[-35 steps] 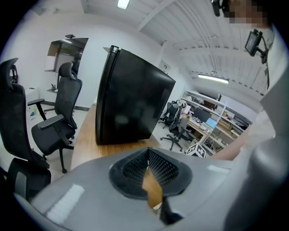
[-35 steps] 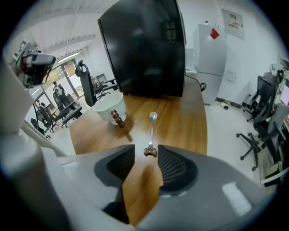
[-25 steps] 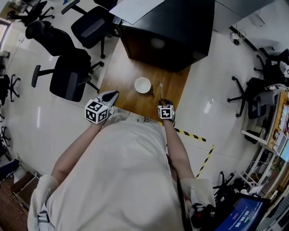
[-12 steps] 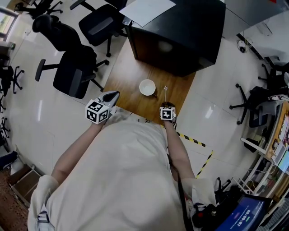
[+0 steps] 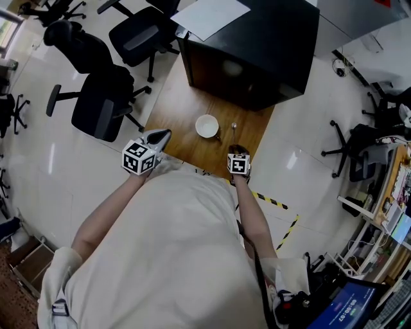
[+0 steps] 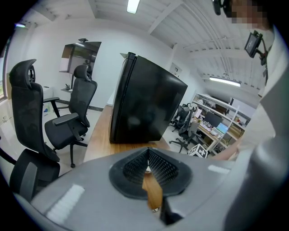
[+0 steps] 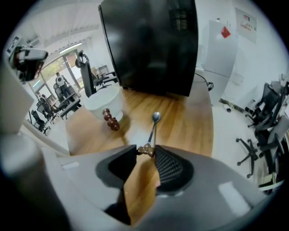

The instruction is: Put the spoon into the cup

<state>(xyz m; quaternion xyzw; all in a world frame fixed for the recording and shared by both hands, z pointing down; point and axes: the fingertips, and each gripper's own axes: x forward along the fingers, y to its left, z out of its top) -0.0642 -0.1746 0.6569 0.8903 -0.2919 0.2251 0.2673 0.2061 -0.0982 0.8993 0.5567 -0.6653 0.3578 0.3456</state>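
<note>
A white cup stands on the wooden table; in the right gripper view the cup shows a brown beaded handle. The metal spoon lies flat just right of the cup, bowl end away from me. My right gripper sits at the spoon's near end. In its own view the right gripper is open, and the spoon has its beaded end between the fingertips. My left gripper hovers at the table's near left edge, its jaws closed together and empty, and appears as the left gripper in its own view.
A large black cabinet fills the far half of the table, with a white sheet on top. Black office chairs stand left of the table. Yellow-black floor tape runs to the right of me.
The head view has shifted a little. Both grippers keep about the same places relative to the table, cup and spoon.
</note>
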